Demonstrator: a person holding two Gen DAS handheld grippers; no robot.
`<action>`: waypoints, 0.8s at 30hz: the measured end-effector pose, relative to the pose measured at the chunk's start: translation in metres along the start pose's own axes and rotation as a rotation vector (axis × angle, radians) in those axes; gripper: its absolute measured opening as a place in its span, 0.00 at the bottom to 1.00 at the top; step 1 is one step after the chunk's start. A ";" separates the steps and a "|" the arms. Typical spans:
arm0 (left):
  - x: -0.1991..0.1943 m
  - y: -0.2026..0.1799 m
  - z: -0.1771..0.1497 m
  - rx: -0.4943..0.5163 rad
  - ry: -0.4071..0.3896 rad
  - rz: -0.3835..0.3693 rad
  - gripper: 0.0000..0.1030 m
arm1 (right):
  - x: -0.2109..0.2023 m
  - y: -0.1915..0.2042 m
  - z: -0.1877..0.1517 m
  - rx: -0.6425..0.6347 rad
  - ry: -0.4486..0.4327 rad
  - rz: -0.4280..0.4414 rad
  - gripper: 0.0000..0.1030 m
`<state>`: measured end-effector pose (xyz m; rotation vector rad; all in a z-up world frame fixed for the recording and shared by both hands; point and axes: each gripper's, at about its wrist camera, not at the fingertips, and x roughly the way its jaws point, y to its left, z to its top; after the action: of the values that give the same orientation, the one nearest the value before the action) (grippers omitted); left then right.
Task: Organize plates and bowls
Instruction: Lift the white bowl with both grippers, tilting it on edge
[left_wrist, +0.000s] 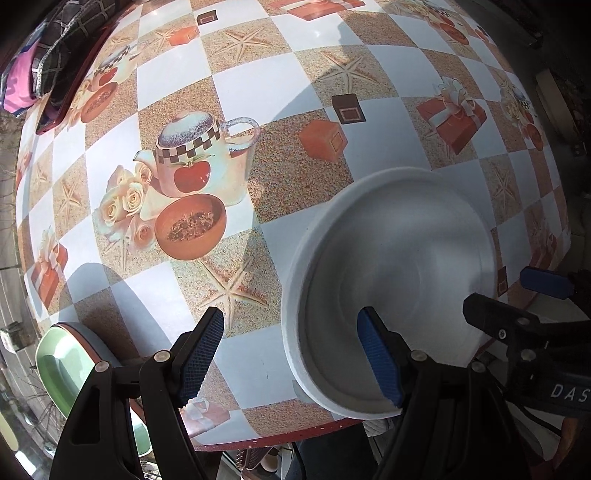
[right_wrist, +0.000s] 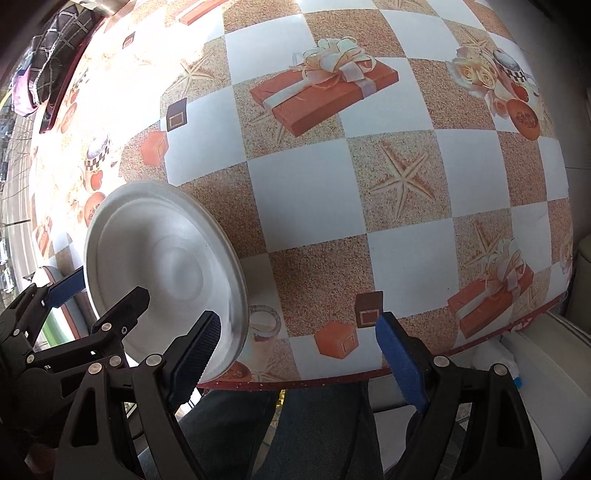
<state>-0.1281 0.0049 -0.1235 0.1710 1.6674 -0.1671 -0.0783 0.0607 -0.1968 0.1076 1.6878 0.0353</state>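
Note:
A white plate (left_wrist: 399, 280) lies on the patterned table near its front edge; it also shows in the right wrist view (right_wrist: 162, 266). My left gripper (left_wrist: 295, 358) is open, its right finger over the plate's near rim and its left finger over the tablecloth. My right gripper (right_wrist: 295, 350) is open and empty, just right of the plate, its left finger close to the plate's rim. A green dish (left_wrist: 62, 365) sits at the table's near left corner, partly hidden by my left gripper. Each gripper shows in the other's view, the right one (left_wrist: 524, 295) and the left one (right_wrist: 96, 291).
The table (right_wrist: 314, 206) has a checkered cloth printed with teapots, starfish and gift boxes. Folded dark and pink cloths (left_wrist: 40, 66) lie at its far left edge. The red table edge (right_wrist: 332, 380) runs just before my grippers, with a person's legs below it.

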 end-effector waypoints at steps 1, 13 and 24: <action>0.002 0.001 0.004 -0.006 0.000 0.005 0.76 | 0.002 0.003 0.001 -0.003 0.001 0.001 0.84; 0.020 0.032 0.009 -0.142 0.001 -0.053 0.87 | 0.029 0.010 0.029 0.016 0.015 0.010 0.91; 0.034 0.056 -0.017 -0.156 -0.043 -0.044 1.00 | 0.034 0.016 0.025 -0.016 -0.001 0.008 1.00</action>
<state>-0.1359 0.0635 -0.1556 0.0130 1.6344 -0.0723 -0.0563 0.0792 -0.2325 0.1024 1.6859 0.0553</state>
